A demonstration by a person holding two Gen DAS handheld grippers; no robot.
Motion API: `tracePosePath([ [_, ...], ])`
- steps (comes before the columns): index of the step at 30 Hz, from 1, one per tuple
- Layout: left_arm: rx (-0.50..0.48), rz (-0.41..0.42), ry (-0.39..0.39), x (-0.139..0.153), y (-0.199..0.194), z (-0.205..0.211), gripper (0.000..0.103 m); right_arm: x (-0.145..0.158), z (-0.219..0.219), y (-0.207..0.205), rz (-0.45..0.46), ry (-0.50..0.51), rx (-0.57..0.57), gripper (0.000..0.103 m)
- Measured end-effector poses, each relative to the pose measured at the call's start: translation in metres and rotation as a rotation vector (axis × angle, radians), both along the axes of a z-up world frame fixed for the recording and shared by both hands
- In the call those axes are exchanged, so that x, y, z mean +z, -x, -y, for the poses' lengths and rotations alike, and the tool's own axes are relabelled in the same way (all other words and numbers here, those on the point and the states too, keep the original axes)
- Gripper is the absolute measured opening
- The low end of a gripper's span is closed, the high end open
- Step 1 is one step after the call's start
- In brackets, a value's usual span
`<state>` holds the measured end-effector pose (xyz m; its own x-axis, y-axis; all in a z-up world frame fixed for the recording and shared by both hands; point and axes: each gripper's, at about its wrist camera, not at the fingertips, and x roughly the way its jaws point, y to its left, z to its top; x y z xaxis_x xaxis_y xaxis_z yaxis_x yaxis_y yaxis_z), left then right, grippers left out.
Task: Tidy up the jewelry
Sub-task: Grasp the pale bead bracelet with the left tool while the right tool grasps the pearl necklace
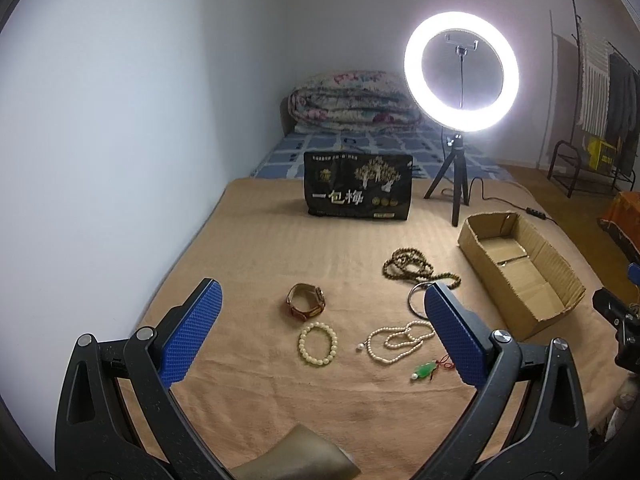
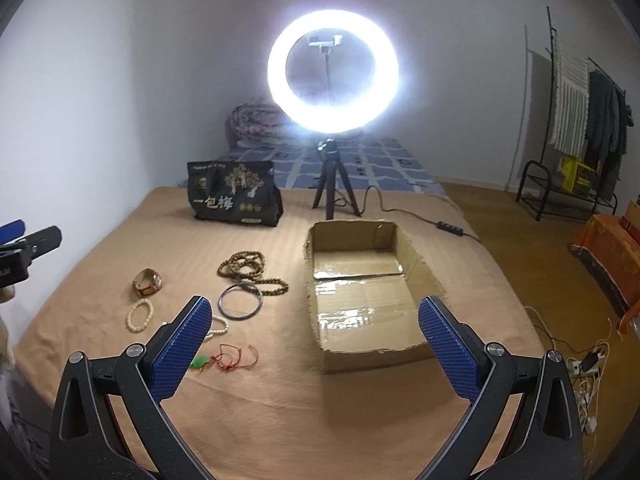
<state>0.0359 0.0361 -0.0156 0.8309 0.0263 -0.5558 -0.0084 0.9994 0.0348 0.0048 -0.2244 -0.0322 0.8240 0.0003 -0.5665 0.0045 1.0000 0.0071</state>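
So on my left wrist cam the left gripper [image 1: 322,300] has its blue pads spread wide with nothing between them, hovering over the tan blanket [image 1: 248,248]. Jewelry is all loose mid-frame: a brown watch [image 1: 306,301], a cream bead bracelet [image 1: 317,344] just below it, a pearl necklace [image 1: 400,340] to the right, a green pendant [image 1: 425,371] lower right, a metal bangle [image 1: 416,300] partly behind my right finger, and dark prayer beads [image 1: 416,268] above that. Cardboard box [image 1: 560,276] sits open at right. Right wrist cam: right gripper [image 2: 316,320] is also wide open and holding nothing, with the box [image 2: 360,356] dead center between the fingers. It looks empty apart from the tape. All the jewelry lies to its left on the blanket, the bangle [image 2: 240,303] nearest the box. Ring light [image 2: 333,70] glares at top center, black snack bag [image 2: 234,194] at upper left.
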Motion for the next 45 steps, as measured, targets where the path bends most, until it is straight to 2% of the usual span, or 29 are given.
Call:
tracePosePath([
  [7, 0.035, -0.095, 0.101, -0.021, -0.030, -0.034, 0.103, -0.016, -0.012, -0.017, -0.016, -0.053, 0.071, 0.103],
  [10, 0.071, -0.098, 0.067, -0.032, -0.039, -0.043, 0.103, -0.025, -0.024, -0.027, -0.034, -0.040, 0.110, 0.103],
  [15, 0.067, -0.178, 0.055, -0.062, -0.059, -0.051, 0.103, -0.047, -0.053, -0.045, -0.110, 0.004, 0.193, 0.103],
  [19, 0.088, -0.234, -0.001, -0.085, -0.069, -0.049, 0.103, -0.072, -0.080, -0.063, -0.193, 0.020, 0.278, 0.103],
  [25, 0.110, -0.273, -0.016, -0.101, -0.077, -0.052, 0.103, -0.102, -0.103, -0.091, -0.300, 0.025, 0.383, 0.103],
  [27, 0.116, -0.302, -0.012, -0.107, -0.081, -0.054, 0.103, -0.116, -0.106, -0.103, -0.361, 0.015, 0.395, 0.103],
  [28, 0.110, -0.315, 0.000, -0.111, -0.082, -0.054, 0.101, -0.122, -0.107, -0.108, -0.386, 0.006, 0.396, 0.103],
  [29, 0.100, -0.330, 0.008, -0.115, -0.084, -0.054, 0.095, -0.128, -0.107, -0.112, -0.411, -0.006, 0.397, 0.103],
  [33, 0.072, -0.358, 0.023, -0.125, -0.089, -0.051, 0.090, -0.147, -0.106, -0.128, -0.491, -0.060, 0.387, 0.103],
  [37, 0.067, -0.403, 0.069, -0.135, -0.101, -0.055, 0.072, -0.155, -0.112, -0.138, -0.515, -0.058, 0.386, 0.102],
  [40, 0.076, -0.458, 0.118, -0.148, -0.112, -0.063, 0.058, -0.160, -0.116, -0.144, -0.532, -0.062, 0.397, 0.098],
  [45, 0.088, -0.508, 0.159, -0.163, -0.120, -0.070, 0.055, -0.170, -0.125, -0.150, -0.567, -0.064, 0.409, 0.093],
])
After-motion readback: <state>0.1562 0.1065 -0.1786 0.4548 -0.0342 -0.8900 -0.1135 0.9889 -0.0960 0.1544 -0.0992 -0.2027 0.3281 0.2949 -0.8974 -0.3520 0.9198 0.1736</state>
